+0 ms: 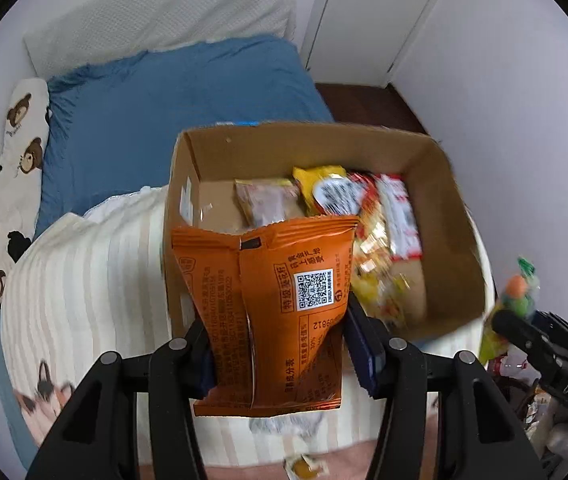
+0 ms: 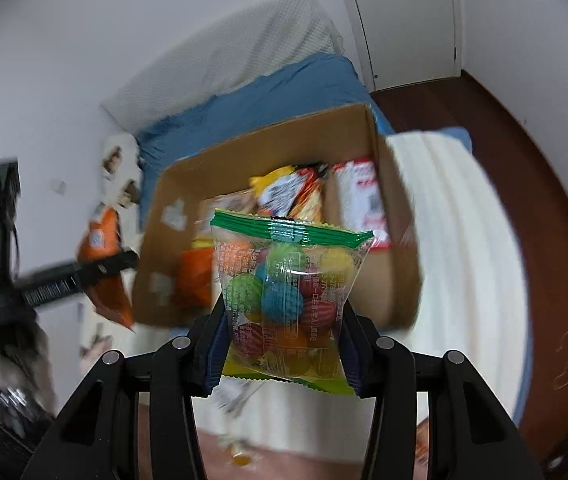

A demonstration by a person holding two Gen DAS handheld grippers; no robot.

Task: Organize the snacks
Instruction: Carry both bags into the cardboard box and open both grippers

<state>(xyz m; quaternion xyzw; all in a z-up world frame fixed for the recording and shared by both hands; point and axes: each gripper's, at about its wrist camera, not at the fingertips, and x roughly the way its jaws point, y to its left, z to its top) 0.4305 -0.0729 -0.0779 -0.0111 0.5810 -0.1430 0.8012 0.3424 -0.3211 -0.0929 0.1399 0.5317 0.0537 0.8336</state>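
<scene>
Both cameras sit just behind their own tools and look forward and downward along the two fingers onto a bed. The left wrist view faces the open cardboard box from its near side, close up, with the left tool filling the lower frame and the door beyond. The right wrist view looks at the same box from further right, tilted, with the right tool low in frame. Both views share the box, the blue sheet, the headboard and the door. Each camera also catches the other tool at its edge: the right one at the left view's right edge, the left one at the right view's left edge.
</scene>
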